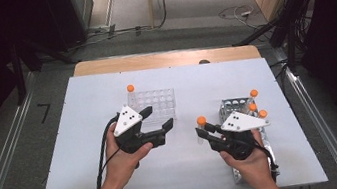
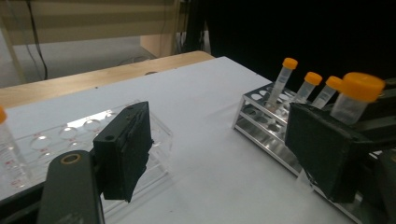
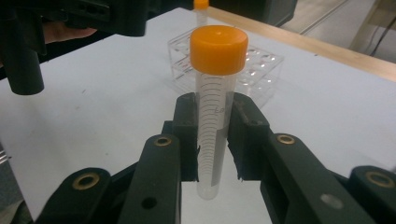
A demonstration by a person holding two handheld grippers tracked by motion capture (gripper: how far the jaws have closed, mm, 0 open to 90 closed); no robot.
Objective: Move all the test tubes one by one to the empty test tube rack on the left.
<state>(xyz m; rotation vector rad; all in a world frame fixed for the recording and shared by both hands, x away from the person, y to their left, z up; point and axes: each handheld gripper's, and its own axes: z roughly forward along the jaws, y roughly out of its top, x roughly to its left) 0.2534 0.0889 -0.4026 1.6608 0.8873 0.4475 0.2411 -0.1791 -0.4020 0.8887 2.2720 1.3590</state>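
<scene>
My right gripper (image 1: 206, 132) (image 3: 212, 135) is shut on a clear tube with an orange cap (image 1: 201, 121) (image 3: 215, 93), held upright above the white board, left of a metal rack (image 1: 231, 104) (image 2: 261, 121). Three more orange-capped tubes (image 1: 254, 94) (image 2: 285, 77) stand in that rack. My left gripper (image 1: 158, 116) (image 2: 224, 154) is open with nothing between its jaws, hovering at the front edge of a clear plastic rack (image 1: 157, 100) (image 2: 70, 140) (image 3: 261, 65). One orange-capped tube (image 1: 130, 89) (image 3: 201, 9) stands in that rack's far left corner.
The white board (image 1: 90, 161) lies on a wooden table (image 1: 161, 59). Bare board stretches to the left of the clear rack and along the front edge. Cables and dark stands lie on the floor beyond the table.
</scene>
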